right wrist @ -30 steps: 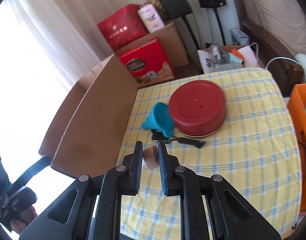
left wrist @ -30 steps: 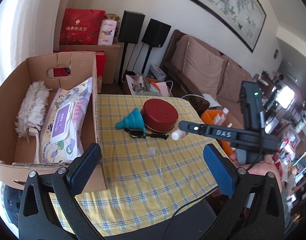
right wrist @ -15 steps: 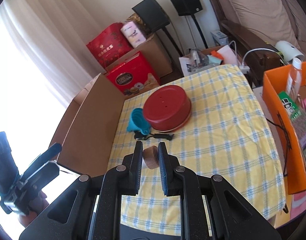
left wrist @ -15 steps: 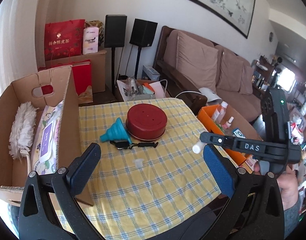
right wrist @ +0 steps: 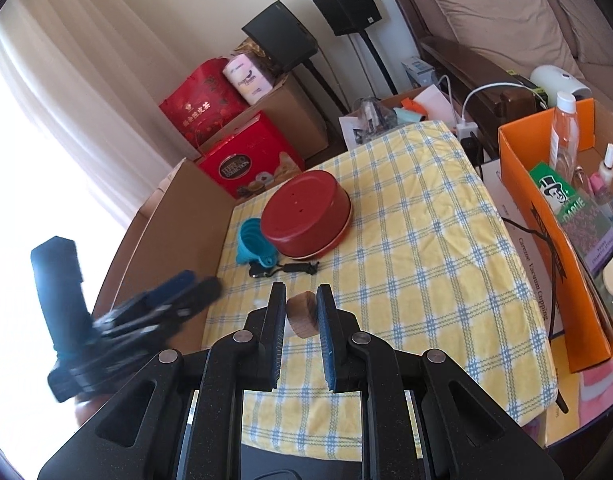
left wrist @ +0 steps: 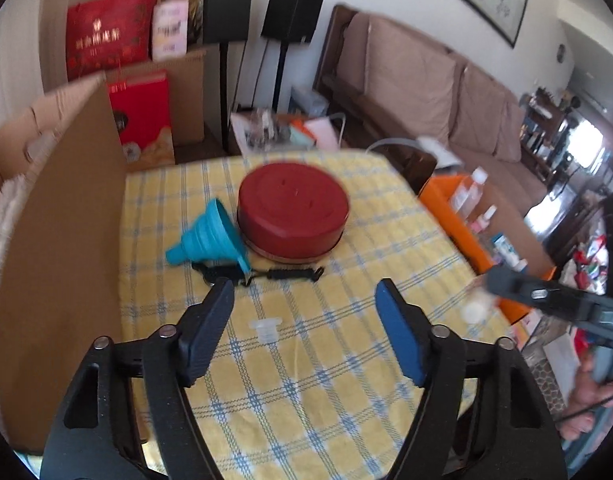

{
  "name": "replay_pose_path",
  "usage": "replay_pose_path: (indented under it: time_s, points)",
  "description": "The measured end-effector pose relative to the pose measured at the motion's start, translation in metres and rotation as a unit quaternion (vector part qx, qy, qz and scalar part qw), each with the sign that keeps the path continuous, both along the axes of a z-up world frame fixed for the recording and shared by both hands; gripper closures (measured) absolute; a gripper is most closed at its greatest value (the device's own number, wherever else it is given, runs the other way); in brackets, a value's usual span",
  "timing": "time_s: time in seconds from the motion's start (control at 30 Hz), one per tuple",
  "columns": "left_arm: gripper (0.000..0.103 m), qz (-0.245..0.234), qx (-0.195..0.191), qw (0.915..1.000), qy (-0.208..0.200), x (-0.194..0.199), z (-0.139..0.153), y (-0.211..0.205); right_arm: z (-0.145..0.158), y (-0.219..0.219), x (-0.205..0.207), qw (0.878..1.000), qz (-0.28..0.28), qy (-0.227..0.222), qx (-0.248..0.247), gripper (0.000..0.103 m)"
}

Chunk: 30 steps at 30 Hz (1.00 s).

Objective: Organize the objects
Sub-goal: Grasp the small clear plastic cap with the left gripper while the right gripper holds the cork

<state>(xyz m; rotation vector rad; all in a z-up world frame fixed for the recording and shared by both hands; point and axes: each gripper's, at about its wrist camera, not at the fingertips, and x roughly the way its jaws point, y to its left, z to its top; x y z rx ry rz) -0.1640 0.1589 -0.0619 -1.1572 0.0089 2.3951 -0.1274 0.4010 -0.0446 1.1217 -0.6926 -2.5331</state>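
Right tool is clamped narrow on a small wooden cork-like stopper, held clear of the desk, probably bound for the orange box beside it. Left tool has just been narrowing, still empty, aimed down at the small clear cap on the cloth, likely its next pick. Red round tin, blue funnel and black strap lie untouched by the cardboard box.

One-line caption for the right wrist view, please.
Right gripper shut on a small wooden cylinder above the yellow checked tablecloth, with a red round tin and blue funnel beyond.
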Motion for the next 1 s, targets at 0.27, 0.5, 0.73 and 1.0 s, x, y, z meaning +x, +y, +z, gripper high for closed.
replay_pose_path:
  time_s: [0.27, 0.5, 0.73, 1.0]
  points:
    - [0.043, 0.016, -0.014, 0.9983, -0.054, -0.022, -0.046, 0.001, -0.009, 0.001, -0.002, 1.0, 0.001, -0.011, -0.001, 0.088]
    - [0.059, 0.008, -0.028, 0.9971, -0.07, -0.027, -0.062, 0.009, -0.015, 0.002, -0.007, 1.0, 0.0, -0.017, -0.002, 0.088]
    - [0.078, 0.0, -0.048, 0.9968, -0.064, -0.026, -0.072, 0.015, -0.018, -0.002, -0.011, 1.0, 0.003, -0.021, -0.002, 0.088]
    - [0.078, -0.009, -0.023, 0.9983, -0.052, -0.015, -0.053, 0.008, -0.012, -0.008, -0.013, 1.0, 0.012, -0.012, -0.002, 0.088]
